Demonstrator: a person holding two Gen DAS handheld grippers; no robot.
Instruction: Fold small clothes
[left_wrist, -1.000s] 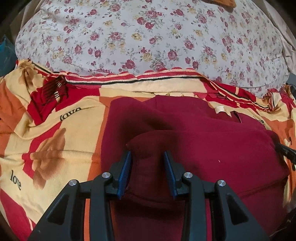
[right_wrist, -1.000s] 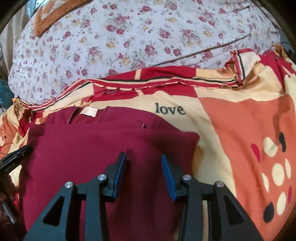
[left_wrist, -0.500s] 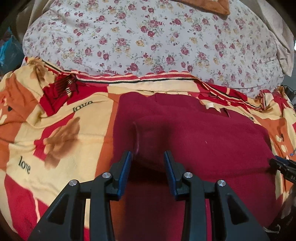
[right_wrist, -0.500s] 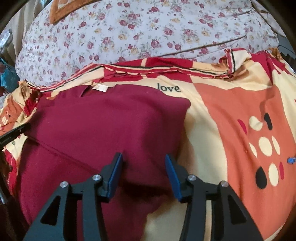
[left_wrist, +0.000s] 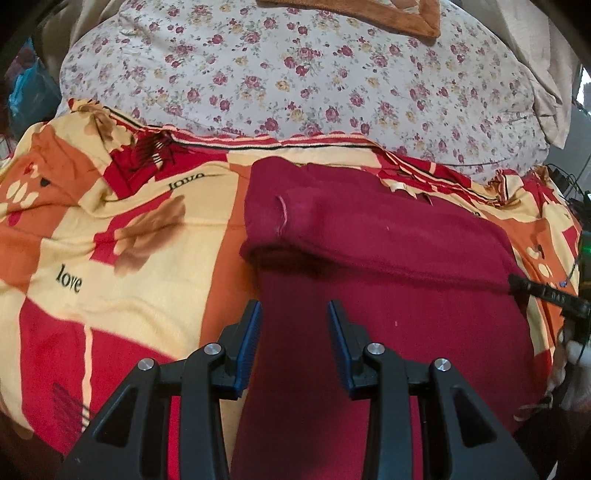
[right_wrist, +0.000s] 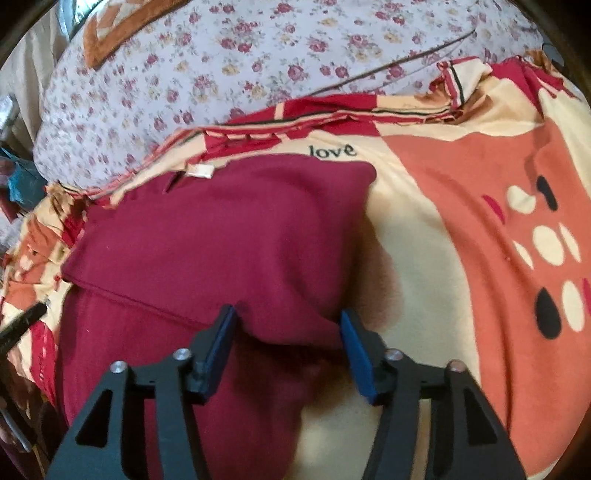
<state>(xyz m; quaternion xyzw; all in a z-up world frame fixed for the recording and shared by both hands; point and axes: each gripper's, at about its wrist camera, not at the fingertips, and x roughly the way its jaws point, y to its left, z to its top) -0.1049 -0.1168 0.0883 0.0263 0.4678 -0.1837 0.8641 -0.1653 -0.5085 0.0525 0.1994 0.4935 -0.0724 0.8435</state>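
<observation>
A dark maroon garment (left_wrist: 369, 240) lies on the bed, its upper part folded over toward me into a thick double layer. My left gripper (left_wrist: 293, 332) hovers open over the lower single layer, short of the fold's left corner, with nothing between its pads. In the right wrist view the garment (right_wrist: 221, 229) shows a white label (right_wrist: 199, 171) at its far edge. My right gripper (right_wrist: 288, 332) straddles the near right edge of the folded layer. Its jaws are closing with that cloth between them, and the pads do not visibly press on it.
The garment rests on a red, orange and cream blanket (left_wrist: 110, 240) printed with "love". A large floral pillow (left_wrist: 295, 74) rises behind it. A black finger of the other gripper (left_wrist: 546, 293) pokes in at the right edge. A blue bag (left_wrist: 26, 92) sits far left.
My left gripper has drawn back toward me off the folded layer that stood between its jaws; that layer now lies ahead. My right gripper has backed to the fold's near edge, jaws wider.
</observation>
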